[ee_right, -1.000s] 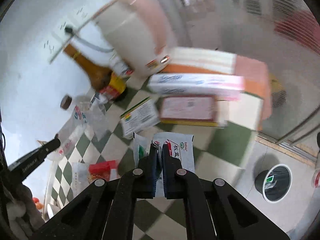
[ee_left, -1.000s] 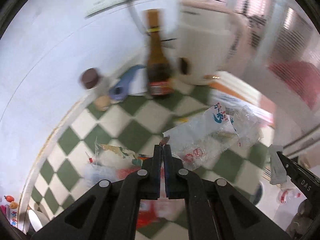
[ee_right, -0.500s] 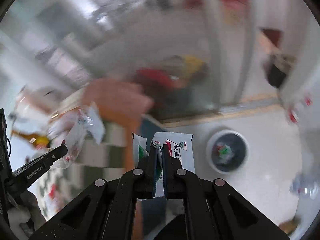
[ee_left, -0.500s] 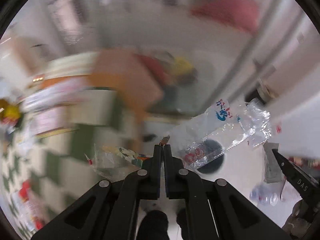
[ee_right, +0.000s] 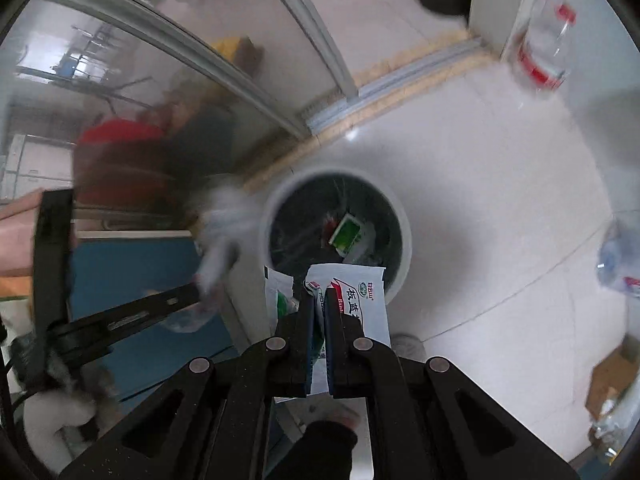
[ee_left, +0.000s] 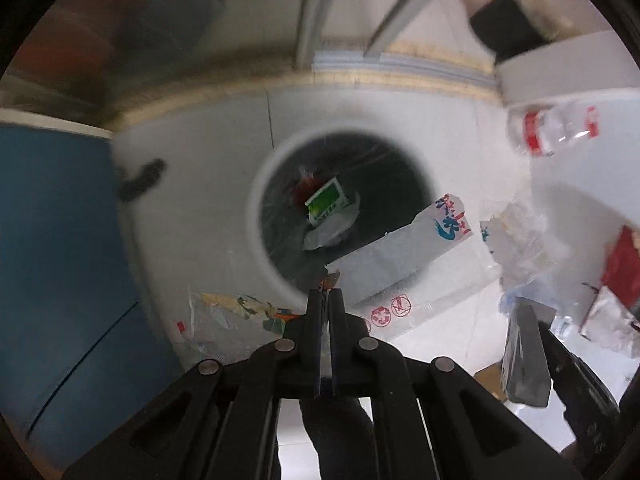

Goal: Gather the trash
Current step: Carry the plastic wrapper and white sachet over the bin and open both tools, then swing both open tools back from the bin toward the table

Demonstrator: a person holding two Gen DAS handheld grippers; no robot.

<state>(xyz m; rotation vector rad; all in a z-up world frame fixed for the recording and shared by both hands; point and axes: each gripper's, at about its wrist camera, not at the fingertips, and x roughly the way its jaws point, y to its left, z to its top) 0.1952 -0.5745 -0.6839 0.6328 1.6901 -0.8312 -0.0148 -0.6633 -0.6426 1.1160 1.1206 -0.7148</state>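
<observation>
- Both grippers have swung off the checkered table and now point down at the bin (ee_left: pixel 256 216) on the floor.
- My left gripper (ee_left: pixel 325 300) is clamped on clear wrappers (ee_left: pixel 400 264), which hang over the bin's near rim.
- My right gripper (ee_right: pixel 319 300) is pinched tight on two white sachets (ee_right: pixel 360 292), just short of the bin (ee_right: pixel 404 236).
- A green carton (ee_left: pixel 325 199) already lies inside.
- All of it looks light, limp and slippery; I judge a grip by one edge suits it, though film may cling to the pads on release.

White bin (ee_left: pixel 256 216) (black liner (ee_left: pixel 392 184)).
</observation>
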